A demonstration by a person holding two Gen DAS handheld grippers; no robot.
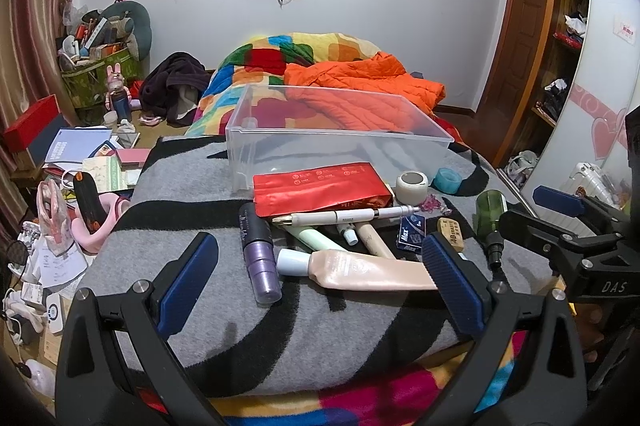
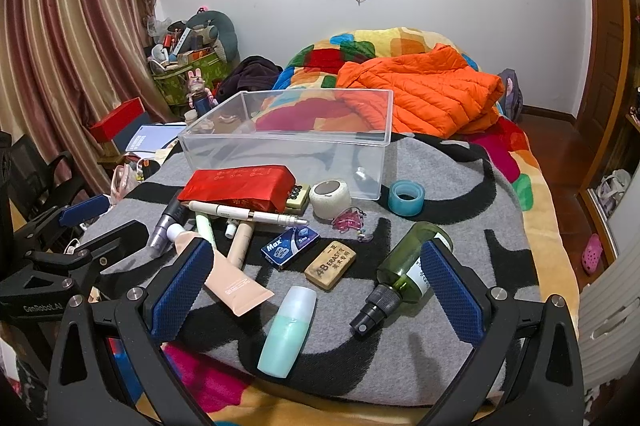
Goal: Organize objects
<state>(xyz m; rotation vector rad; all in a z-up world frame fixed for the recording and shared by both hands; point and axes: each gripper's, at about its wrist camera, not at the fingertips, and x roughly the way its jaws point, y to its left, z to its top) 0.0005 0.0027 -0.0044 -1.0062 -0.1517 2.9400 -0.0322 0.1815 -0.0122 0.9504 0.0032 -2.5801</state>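
Grey-and-black blanket (image 2: 432, 166) on the bed, small stuff piled at its near end, both tongs spread wide and gripping nothing.

Clear plastic bin (image 2: 288, 142) sits at the back of the blanket with a red pouch (image 2: 240, 186) right against its front wall. A white pen (image 2: 248, 214) lies across the heap of tubes, and the peach tube (image 2: 232, 278) pokes toward the front edge, passing just by the right gripper (image 2: 316, 290) on its left finger side. A mint bottle (image 2: 288, 330) lies between those fingers near the blanket's front edge, with the green spray bottle (image 2: 408, 266) beside the other finger. The left gripper (image 1: 316, 278) hangs over a purple tube (image 1: 260, 258). An eraser (image 2: 330, 264) and blue tape roll (image 2: 406, 196) sit apart with bare blanket around them.
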